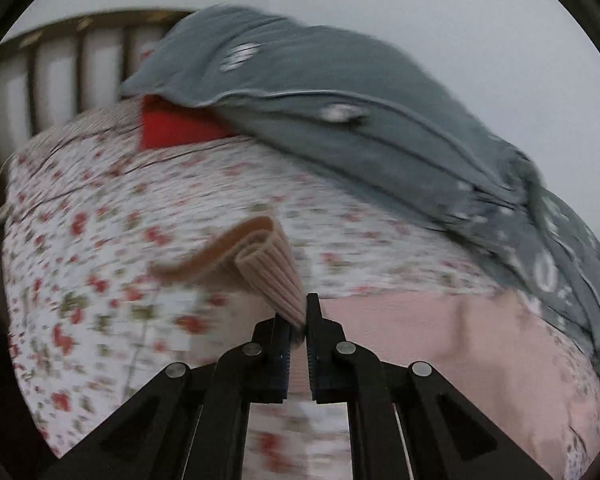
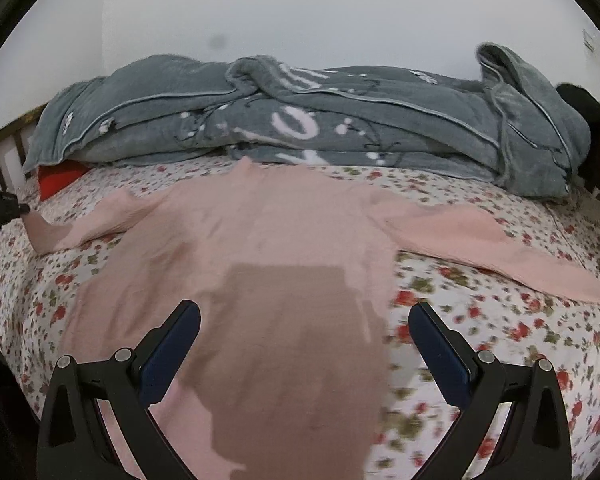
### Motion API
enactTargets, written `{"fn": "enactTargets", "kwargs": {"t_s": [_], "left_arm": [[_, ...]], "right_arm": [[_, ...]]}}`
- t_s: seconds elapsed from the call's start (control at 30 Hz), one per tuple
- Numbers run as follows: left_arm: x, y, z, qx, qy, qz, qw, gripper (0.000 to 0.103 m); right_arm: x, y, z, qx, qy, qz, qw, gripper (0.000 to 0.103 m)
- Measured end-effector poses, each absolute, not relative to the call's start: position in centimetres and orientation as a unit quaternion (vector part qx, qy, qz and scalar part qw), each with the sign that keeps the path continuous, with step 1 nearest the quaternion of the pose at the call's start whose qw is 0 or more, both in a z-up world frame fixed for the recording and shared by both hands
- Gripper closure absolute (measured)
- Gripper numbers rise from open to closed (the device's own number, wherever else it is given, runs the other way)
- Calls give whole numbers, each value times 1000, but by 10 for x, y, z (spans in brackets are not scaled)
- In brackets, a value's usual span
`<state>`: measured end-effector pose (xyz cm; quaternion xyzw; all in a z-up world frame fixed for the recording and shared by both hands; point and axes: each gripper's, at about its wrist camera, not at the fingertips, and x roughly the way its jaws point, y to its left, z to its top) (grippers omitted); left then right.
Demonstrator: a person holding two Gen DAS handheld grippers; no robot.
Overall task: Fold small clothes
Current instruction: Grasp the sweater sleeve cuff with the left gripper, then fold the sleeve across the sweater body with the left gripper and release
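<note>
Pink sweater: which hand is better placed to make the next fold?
Left, probably. The left tool is shut on the ribbed cuff of the pink sweater, so it can carry that sleeve across. The right tool hangs open above the sweater's body, gripping nothing.

Bed [image 2: 480,320] under white sheet with small red flowers and green leaves, filling both views. Pink long-sleeved top [image 2: 260,232] spread flat across middle of sheet, sleeves out to either side; right sleeve lying flat toward bed edge, left sleeve cuff [image 1: 268,264] raised off sheet. Grey blanket [image 2: 300,128] with white markings heaped along far side against wall. Red cloth [image 2: 60,178] on sheet at far left, partly tucked under blanket edge. Slatted headboard [image 1: 60,68] at that end.
</note>
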<state>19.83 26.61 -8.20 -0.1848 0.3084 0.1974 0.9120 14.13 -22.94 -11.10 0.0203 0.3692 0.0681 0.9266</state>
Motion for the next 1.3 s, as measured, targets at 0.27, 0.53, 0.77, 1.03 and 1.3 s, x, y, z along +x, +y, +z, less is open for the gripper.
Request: {"fn": "enactTargets", "kwargs": {"t_s": [0.27, 0.53, 0.77, 1.03, 1.3], "left_arm": [[258, 103, -37, -103, 308, 106, 940, 96], [307, -78, -57, -22, 340, 8, 940, 96], [316, -189, -111, 22, 397, -55, 916, 96], [310, -221, -141, 57, 437, -81, 894, 78], [306, -149, -116, 9, 426, -61, 902, 77]], "right_arm": [[110, -323, -104, -25, 330, 26, 943, 1], [81, -410, -108, -11, 344, -11, 939, 1], [73, -449, -125, 16, 370, -29, 928, 1], [74, -451, -130, 26, 374, -22, 927, 1], [91, -412, -131, 21, 373, 2, 927, 1]]}}
